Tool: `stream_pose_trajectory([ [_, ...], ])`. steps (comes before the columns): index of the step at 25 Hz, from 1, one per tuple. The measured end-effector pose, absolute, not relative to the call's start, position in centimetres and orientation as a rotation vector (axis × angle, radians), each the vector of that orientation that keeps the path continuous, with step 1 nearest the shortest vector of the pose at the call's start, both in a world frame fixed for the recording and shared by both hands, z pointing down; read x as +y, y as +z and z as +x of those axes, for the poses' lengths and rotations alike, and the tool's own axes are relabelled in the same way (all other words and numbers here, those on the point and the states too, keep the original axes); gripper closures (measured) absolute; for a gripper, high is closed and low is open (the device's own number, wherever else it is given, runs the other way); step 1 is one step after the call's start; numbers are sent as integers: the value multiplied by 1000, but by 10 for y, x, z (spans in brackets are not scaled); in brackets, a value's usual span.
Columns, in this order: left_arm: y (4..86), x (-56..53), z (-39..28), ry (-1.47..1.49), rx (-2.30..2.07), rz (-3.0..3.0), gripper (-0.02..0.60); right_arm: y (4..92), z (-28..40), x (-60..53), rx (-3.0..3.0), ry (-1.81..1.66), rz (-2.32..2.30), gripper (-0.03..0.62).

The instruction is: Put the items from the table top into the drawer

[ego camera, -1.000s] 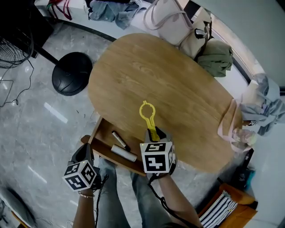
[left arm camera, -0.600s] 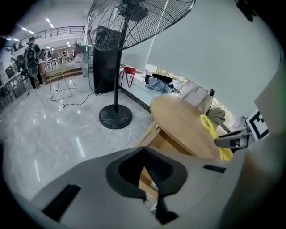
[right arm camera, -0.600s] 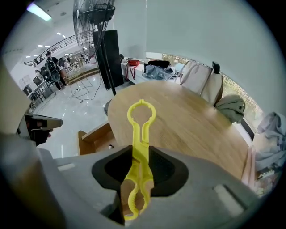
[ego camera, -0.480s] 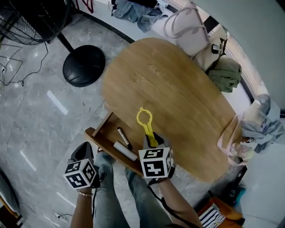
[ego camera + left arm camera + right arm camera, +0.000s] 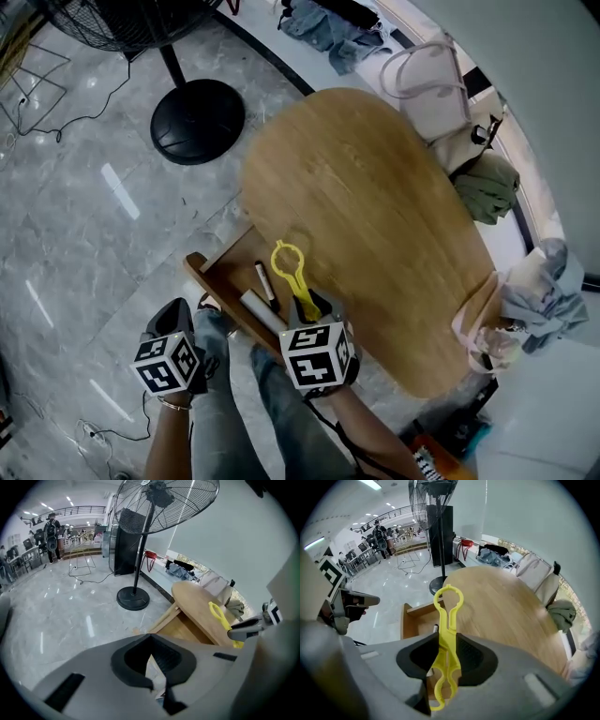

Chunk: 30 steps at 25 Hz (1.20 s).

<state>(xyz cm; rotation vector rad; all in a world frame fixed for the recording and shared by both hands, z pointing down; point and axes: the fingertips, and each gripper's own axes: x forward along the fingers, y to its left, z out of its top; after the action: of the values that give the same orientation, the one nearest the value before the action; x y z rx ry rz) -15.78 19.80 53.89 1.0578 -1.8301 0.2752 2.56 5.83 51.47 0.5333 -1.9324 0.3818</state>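
My right gripper [image 5: 307, 302] is shut on the stem of a yellow plastic bottle opener [image 5: 290, 273]. Its ring end sticks out past the jaws, above the open wooden drawer [image 5: 217, 270] at the near edge of the oval wooden table [image 5: 375, 206]. In the right gripper view the opener [image 5: 446, 620] stands upright between the pads. A black marker [image 5: 265, 282] and a white tube [image 5: 262, 313] lie in the drawer. My left gripper [image 5: 174, 317] hangs to the left of the drawer above the floor; its jaws [image 5: 151, 655] are shut with nothing in them.
A standing fan's round black base [image 5: 198, 121] sits on the marble floor left of the table. Bags [image 5: 434, 86] and a green cloth [image 5: 488, 186] crowd the table's far side. The person's legs [image 5: 225, 412] are below the drawer.
My right gripper has carried the opener left, from over the table edge to over the drawer, rolling as it went. The left gripper shifted a little too.
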Motion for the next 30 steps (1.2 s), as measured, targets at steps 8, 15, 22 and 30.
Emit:
stream_pose_trajectory([
  [8, 540, 210, -162, 264, -1842, 1029, 586, 519, 20, 83, -1931, 378, 434, 476],
  [15, 540, 205, -166, 266, -1843, 1035, 586, 526, 10, 94, -1947, 450, 382, 468],
  [22, 537, 200, -168, 277, -1839, 1055, 586, 528, 14, 94, -1942, 485, 410, 451],
  [30, 527, 194, -170, 284, -1823, 1078, 586, 517, 14, 91, -1960, 509, 444, 451],
])
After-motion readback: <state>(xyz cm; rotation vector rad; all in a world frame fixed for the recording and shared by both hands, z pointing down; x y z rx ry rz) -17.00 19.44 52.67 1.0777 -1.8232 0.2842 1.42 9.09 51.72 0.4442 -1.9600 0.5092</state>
